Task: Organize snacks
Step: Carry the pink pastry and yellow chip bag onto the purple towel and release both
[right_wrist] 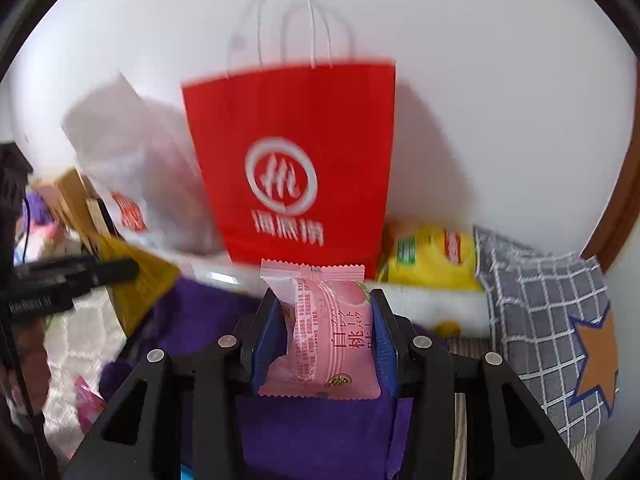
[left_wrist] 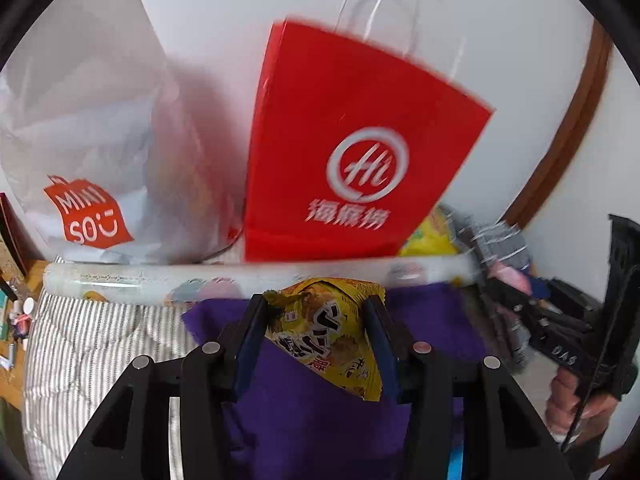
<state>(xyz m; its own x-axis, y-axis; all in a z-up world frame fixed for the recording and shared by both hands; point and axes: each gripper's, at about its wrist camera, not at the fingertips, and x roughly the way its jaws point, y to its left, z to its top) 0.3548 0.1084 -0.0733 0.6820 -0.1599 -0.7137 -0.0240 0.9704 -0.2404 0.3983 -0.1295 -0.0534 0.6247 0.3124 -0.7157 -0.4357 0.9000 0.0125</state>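
Observation:
My left gripper [left_wrist: 316,308] is shut on a yellow snack packet [left_wrist: 332,336], held above a purple cloth [left_wrist: 304,412]. My right gripper [right_wrist: 322,304] is shut on a pink peach-flavour snack packet [right_wrist: 328,336]. A red paper bag with white handles [left_wrist: 352,152] [right_wrist: 296,160] stands upright against the wall just beyond both grippers. From the left wrist view the right gripper [left_wrist: 560,320] shows at the right edge with a hand on it. The left gripper [right_wrist: 80,276] shows at the left edge of the right wrist view with the yellow packet [right_wrist: 136,280].
A white plastic Miniso bag [left_wrist: 88,152] [right_wrist: 132,184] stands left of the red bag. A yellow packet [right_wrist: 432,256] and a grey checked pillow with an orange star [right_wrist: 552,320] lie to the right. A clear wrapped roll [left_wrist: 160,276] lies before the bags on striped bedding [left_wrist: 80,352].

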